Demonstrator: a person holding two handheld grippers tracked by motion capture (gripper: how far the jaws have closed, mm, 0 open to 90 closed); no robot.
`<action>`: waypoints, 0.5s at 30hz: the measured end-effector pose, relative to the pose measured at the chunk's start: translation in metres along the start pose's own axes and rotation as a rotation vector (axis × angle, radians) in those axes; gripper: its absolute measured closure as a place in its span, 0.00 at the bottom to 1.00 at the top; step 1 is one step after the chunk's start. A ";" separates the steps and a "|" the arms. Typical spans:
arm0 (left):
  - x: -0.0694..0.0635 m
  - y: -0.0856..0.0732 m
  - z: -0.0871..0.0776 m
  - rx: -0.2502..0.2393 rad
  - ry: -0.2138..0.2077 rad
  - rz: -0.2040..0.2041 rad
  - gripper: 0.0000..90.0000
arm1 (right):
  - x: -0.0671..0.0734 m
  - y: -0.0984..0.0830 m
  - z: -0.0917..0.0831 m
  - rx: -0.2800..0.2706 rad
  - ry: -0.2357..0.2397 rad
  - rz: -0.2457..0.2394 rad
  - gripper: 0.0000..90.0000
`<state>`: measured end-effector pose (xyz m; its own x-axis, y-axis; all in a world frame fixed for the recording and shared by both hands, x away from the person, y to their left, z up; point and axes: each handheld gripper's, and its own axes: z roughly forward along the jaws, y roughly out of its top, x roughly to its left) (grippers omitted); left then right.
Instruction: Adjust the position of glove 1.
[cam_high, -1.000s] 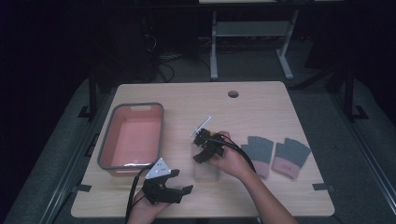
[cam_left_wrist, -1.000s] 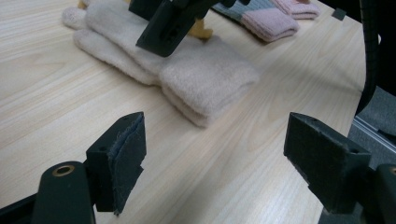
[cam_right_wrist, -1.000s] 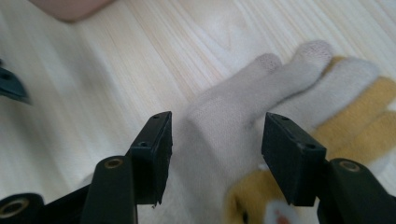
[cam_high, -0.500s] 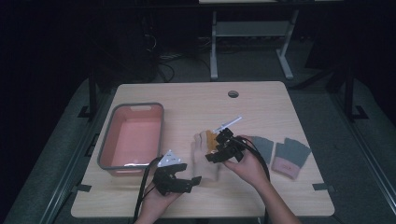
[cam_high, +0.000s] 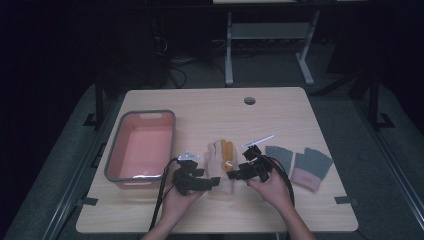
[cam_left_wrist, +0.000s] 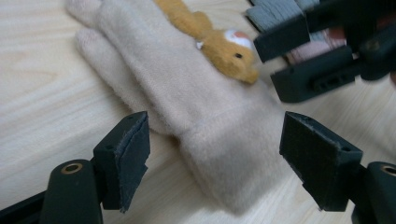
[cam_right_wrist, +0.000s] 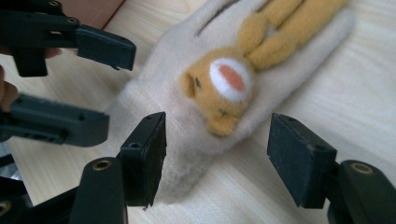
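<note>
Flanking beige glove, open claws

left gripper fingers apart | beige glove between | right gripper beyond

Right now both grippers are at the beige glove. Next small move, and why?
Probably ease the left gripper forward and shut it on the cuff of the beige glove. Its jaws stand open on either side of the cuff without pressing, and the right gripper is open too, so nothing holds the glove yet.

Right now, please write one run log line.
left gripper: open, at cuff | right gripper: open | beige glove: flat on table
</note>
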<state>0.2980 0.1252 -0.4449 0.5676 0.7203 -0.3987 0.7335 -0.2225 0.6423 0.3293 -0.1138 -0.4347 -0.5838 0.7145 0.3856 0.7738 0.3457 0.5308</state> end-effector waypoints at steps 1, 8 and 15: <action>0.001 0.000 0.001 -0.001 -0.008 -0.019 0.31 | -0.001 -0.002 0.001 0.002 0.004 0.009 0.41; 0.010 0.000 0.007 0.012 -0.032 -0.094 0.37 | -0.003 -0.009 0.005 -0.023 0.028 0.053 0.44; 0.016 -0.003 0.014 0.034 -0.063 -0.151 0.39 | -0.005 -0.016 0.013 -0.039 0.054 0.119 0.47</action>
<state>0.3105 0.1282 -0.4627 0.4710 0.7052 -0.5300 0.8241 -0.1375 0.5495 0.3234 -0.1150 -0.4553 -0.5012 0.7153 0.4869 0.8290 0.2358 0.5071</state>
